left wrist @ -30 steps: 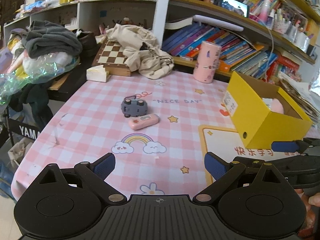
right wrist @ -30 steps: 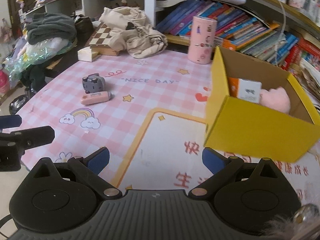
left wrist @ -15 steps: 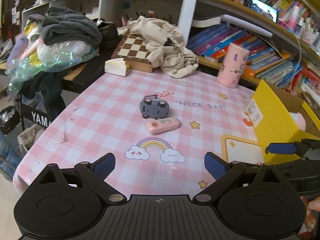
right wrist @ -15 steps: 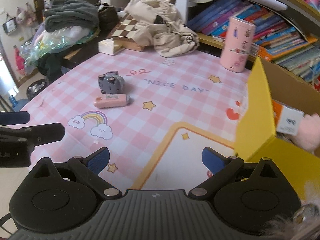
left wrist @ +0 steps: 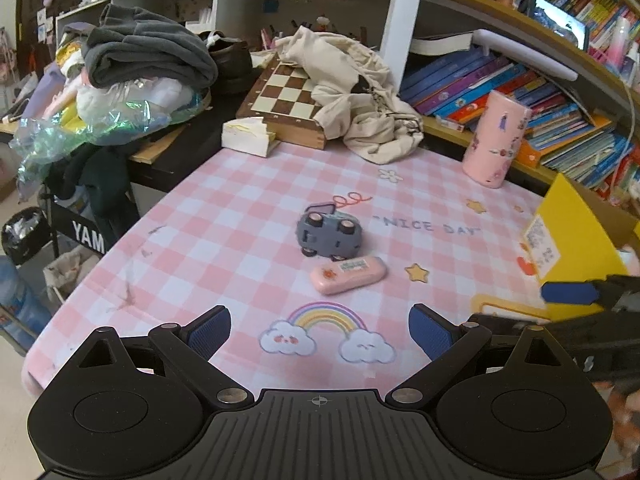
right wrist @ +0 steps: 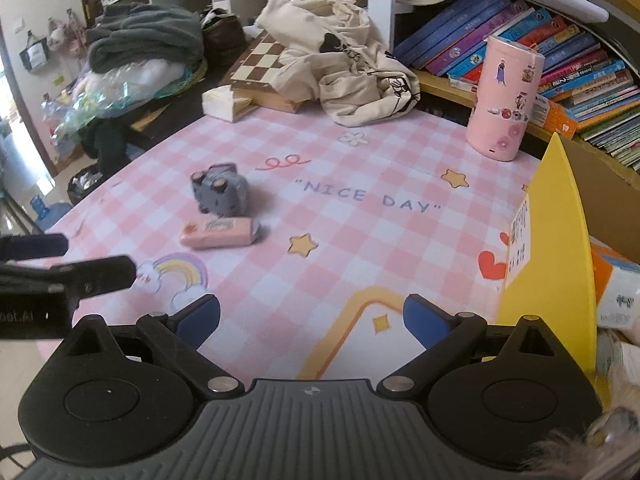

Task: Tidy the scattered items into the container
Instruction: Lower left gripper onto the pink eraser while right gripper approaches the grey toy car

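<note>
A grey toy car (left wrist: 329, 233) lies on its side on the pink checked table, with a pink oblong case (left wrist: 349, 275) just in front of it. Both also show in the right wrist view, the car (right wrist: 220, 195) and the case (right wrist: 219, 233) at left. The yellow box (left wrist: 576, 236) stands at the right; in the right wrist view its wall (right wrist: 548, 256) is close, with a white-orange carton (right wrist: 618, 288) inside. My left gripper (left wrist: 320, 336) is open and empty, short of the case. My right gripper (right wrist: 312, 316) is open and empty beside the box.
A pink cylinder (left wrist: 498, 138) stands at the table's back. A beige cloth (left wrist: 360, 96) lies over a chessboard box (left wrist: 284, 104) at the back left, next to a white tissue pack (left wrist: 246, 136). Bookshelves rise behind. The table's left edge (left wrist: 120, 248) drops off to clutter.
Both grippers have moved left and forward toward the car and case. The yellow box has slid to the right edge of both views. Both stay open.
</note>
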Action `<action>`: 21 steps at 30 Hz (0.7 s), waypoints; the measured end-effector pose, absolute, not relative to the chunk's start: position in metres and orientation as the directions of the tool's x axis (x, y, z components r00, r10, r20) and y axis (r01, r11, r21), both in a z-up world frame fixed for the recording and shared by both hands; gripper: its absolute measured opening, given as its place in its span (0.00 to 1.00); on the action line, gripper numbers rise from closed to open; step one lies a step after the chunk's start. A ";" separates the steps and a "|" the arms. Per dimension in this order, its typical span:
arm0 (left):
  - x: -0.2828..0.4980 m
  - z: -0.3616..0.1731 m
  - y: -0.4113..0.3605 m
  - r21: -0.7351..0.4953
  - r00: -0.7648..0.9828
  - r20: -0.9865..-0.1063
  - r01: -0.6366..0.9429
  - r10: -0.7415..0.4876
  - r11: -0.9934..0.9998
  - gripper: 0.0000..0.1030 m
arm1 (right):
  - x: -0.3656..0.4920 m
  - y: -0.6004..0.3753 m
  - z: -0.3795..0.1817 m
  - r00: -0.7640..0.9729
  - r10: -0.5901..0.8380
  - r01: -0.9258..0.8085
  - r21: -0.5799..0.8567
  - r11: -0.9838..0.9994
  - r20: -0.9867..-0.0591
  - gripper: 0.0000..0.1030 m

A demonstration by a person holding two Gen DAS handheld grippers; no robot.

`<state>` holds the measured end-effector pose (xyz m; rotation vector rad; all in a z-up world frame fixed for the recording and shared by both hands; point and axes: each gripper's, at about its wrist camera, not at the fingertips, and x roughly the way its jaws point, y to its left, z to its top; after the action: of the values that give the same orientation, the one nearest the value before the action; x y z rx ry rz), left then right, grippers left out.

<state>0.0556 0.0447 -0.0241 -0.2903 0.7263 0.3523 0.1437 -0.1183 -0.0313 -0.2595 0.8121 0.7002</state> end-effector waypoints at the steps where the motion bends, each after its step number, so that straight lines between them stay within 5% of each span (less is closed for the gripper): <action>1: 0.058 -0.025 0.046 -0.134 0.691 -0.690 -0.413 0.214 0.901 0.94 | 0.148 -0.116 -0.031 0.483 0.472 -0.662 0.046 0.748 -0.738 0.96; 21: 0.121 -0.058 0.049 -0.067 0.710 -0.683 -0.299 0.174 0.952 0.87 | 0.221 -0.048 -0.020 0.415 0.583 -0.754 0.095 0.650 -0.698 0.88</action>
<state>0.1211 0.0489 -0.0576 -0.1781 0.7371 0.2637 0.2206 -0.0483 -0.0202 -0.2492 0.7683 0.8503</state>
